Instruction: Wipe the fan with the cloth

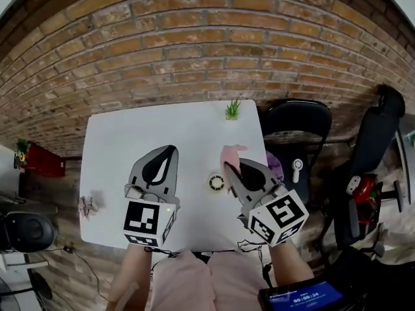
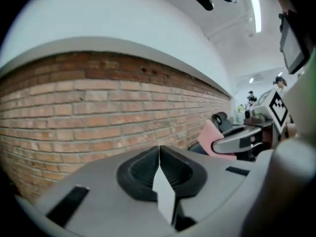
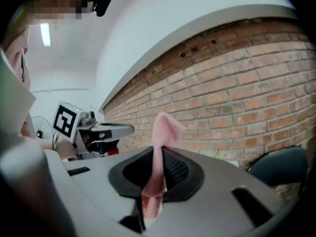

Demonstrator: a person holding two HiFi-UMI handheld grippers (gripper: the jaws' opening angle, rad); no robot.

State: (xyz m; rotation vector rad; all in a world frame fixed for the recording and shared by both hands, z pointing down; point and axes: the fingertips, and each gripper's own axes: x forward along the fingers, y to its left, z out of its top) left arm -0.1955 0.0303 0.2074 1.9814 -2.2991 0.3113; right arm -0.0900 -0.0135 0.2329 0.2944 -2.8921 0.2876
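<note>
Blue screen (image 1: 300, 297): a row of white digits with dots between them, like a timer. They are too small and blurry to read for sure.
Left cube (image 1: 144, 218): a black and white square pattern, like a code. It has no letters or numbers.
Right cube (image 1: 285, 211): the same kind of black and white square pattern on its faces. It has no letters either.
Other words or brands: none can be read.

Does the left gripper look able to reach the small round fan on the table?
Probably yes: the fan lies in the open on the table, just right of the left gripper, with nothing between; its jaws are shut, though.
</note>
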